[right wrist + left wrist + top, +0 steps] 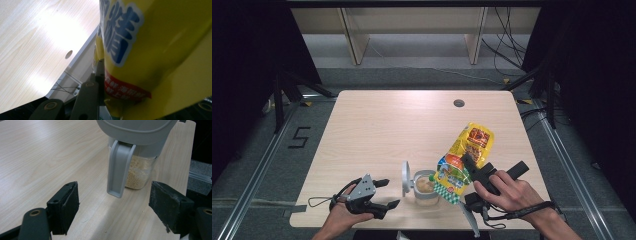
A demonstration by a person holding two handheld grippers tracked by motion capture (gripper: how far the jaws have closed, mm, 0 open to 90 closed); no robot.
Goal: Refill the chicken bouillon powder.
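Observation:
A yellow snack bag (pixel 468 146) hangs tilted, its lower green-checked end (pixel 447 186) right by the mouth of a clear container (pixel 426 194). The container's grey lid (pixel 405 178) stands swung open on its left. My right gripper (pixel 470 166) is shut on the bag's middle. In the right gripper view the bag (pixel 162 50) looms close, with one black jaw pressed against its left side. My left gripper (pixel 384 194) rests open on the table left of the container. In the left gripper view its open gripper (pixel 114 195) faces the container (pixel 140 173), which holds beige granules behind a grey handle (pixel 119 170).
The wooden table (pixel 387 125) has a round cable hole (pixel 458 103) near its far edge. Wooden shelf legs (pixel 354 40) and loose cables (pixel 507 47) lie on the floor beyond. Black stands (pixel 279 95) flank both sides. The container sits close to the front edge.

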